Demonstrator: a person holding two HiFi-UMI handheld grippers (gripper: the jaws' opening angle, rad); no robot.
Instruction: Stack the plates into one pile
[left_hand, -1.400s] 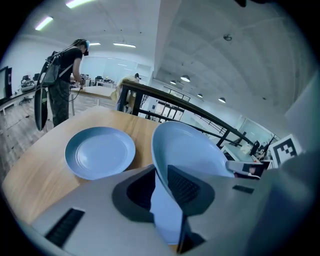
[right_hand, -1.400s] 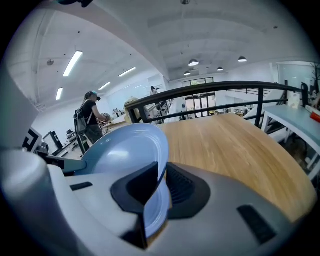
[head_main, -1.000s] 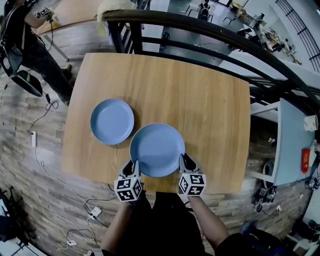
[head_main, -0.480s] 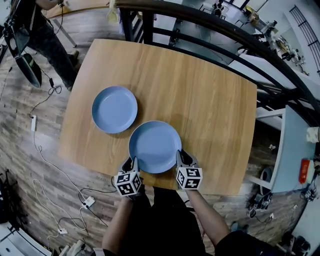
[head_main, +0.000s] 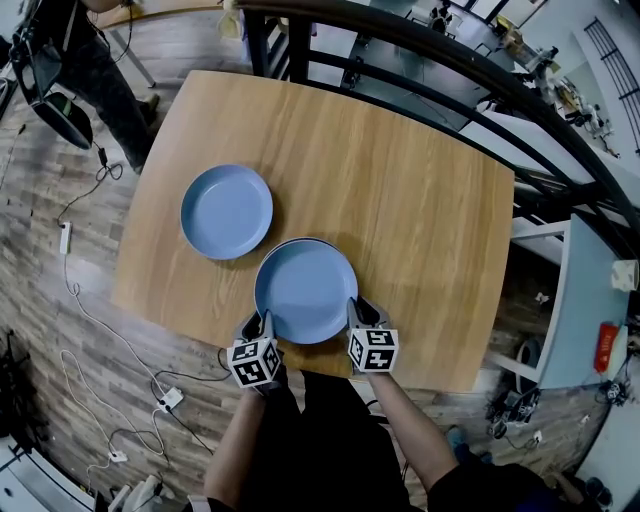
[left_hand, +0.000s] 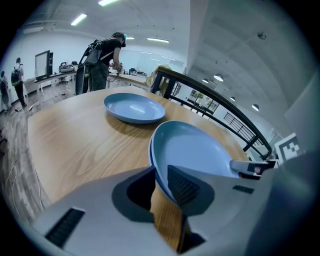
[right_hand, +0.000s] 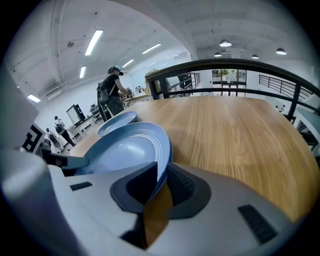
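A blue plate (head_main: 305, 290) hangs low over the front of the wooden table (head_main: 420, 200), gripped at its near rim from both sides. My left gripper (head_main: 262, 326) is shut on its left rim (left_hand: 165, 150), and my right gripper (head_main: 356, 310) is shut on its right rim (right_hand: 162, 155). A second, darker rim shows just under the held plate in both gripper views. I cannot tell whether the far edge touches the table. Another blue plate (head_main: 226, 212) lies flat on the table to the back left, close beside the held one; it also shows in the left gripper view (left_hand: 134, 107) and the right gripper view (right_hand: 117, 122).
A black metal railing (head_main: 430, 60) runs behind the table's far side. A person (head_main: 60, 60) stands off the back left corner. Cables (head_main: 100, 400) and a power strip lie on the wood floor at left. The table's front edge (head_main: 300, 358) is right under my grippers.
Both grippers have come down with the blue plate between them, bringing it nearer the table top. The other plate has stayed where it lies.
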